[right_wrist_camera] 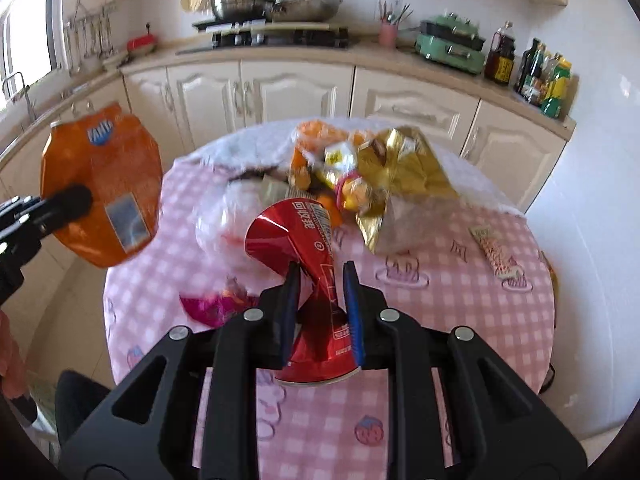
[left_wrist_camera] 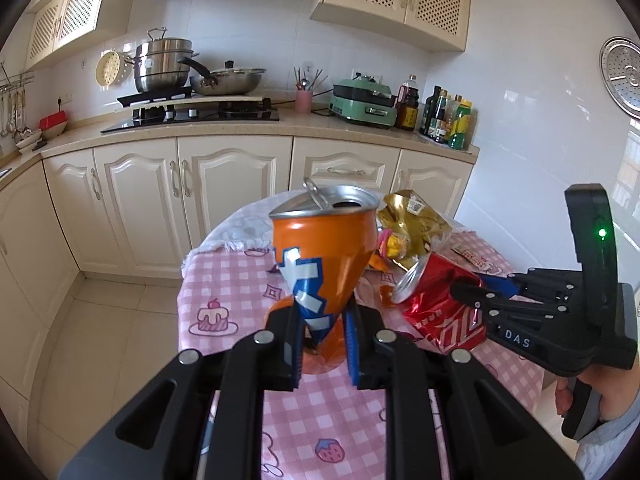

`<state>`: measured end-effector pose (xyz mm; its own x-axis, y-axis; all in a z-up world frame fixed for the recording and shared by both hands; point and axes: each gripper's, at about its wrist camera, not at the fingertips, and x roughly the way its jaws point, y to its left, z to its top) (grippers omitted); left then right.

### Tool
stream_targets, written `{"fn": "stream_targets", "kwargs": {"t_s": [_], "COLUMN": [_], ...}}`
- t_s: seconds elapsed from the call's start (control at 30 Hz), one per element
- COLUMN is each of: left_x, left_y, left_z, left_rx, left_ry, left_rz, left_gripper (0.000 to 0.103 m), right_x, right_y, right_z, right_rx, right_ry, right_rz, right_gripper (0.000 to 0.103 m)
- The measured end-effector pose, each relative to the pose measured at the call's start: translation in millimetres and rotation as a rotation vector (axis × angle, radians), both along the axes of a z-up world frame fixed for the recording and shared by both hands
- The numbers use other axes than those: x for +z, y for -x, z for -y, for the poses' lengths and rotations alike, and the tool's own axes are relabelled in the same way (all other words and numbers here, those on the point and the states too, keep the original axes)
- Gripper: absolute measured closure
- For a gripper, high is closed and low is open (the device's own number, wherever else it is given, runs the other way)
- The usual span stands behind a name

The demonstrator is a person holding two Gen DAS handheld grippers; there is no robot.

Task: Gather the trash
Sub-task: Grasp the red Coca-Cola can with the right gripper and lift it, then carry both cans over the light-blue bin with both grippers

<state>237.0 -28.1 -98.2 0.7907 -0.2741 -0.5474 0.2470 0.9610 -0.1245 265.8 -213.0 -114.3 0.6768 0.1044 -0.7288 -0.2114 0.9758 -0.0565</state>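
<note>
My left gripper (left_wrist_camera: 322, 322) is shut on a crushed orange soda can (left_wrist_camera: 324, 248) and holds it upright above the table. The can also shows at the left of the right wrist view (right_wrist_camera: 100, 184). My right gripper (right_wrist_camera: 322, 280) is shut on a crushed red cola can (right_wrist_camera: 298, 240), lifted over the table; in the left wrist view this can (left_wrist_camera: 436, 304) hangs from the right gripper (left_wrist_camera: 464, 292). A gold crumpled wrapper (right_wrist_camera: 400, 168) and mixed snack wrappers (right_wrist_camera: 328, 160) lie in a heap at the table's far side.
The round table has a pink checked cloth (right_wrist_camera: 440, 320). On it lie a clear plastic bag (right_wrist_camera: 224, 220), a magenta wrapper (right_wrist_camera: 212, 308) and a small snack packet (right_wrist_camera: 498, 256). Cream kitchen cabinets (left_wrist_camera: 224, 188) and a counter with a stove (left_wrist_camera: 192, 114) stand behind.
</note>
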Motion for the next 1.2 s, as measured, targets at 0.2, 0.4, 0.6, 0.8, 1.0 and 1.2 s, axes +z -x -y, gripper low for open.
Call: {"fn": "stream_targets", "kwargs": {"t_s": [0.2,0.4,0.6,0.8,1.0,1.2], "left_x": [-6,-13,-13,-3,15,5], "left_y": [4,7,7,11,29,44], "left_z": [0,-2,-6,-32,-82,-157], "left_rx": [-0.005,-0.006,-0.004,0.024,0.111,0.324], "left_ry": [-0.001,0.001,0.015,0.076,0.099,0.022], "left_rz": [-0.019,-0.035,-0.037,-0.012,0.038,0.031], "left_gripper": [0.087,0.087,0.087,0.087,0.087,0.087], "right_x": [-10,-18,-19,28,59,33], "right_y": [-7,-17,-19,-4,15,0], "right_z": [-15,-18,-12,-14,-84,-180], "right_rx": [0.071,0.105,0.065,0.018,0.185,0.315], "right_ry": [0.073,0.095,0.083,0.042,-0.108,-0.238], "right_rz": [-0.103,-0.170,-0.103,0.072,0.159,0.101], "right_gripper": [0.080,0.079,0.083,0.085,0.085,0.085]}}
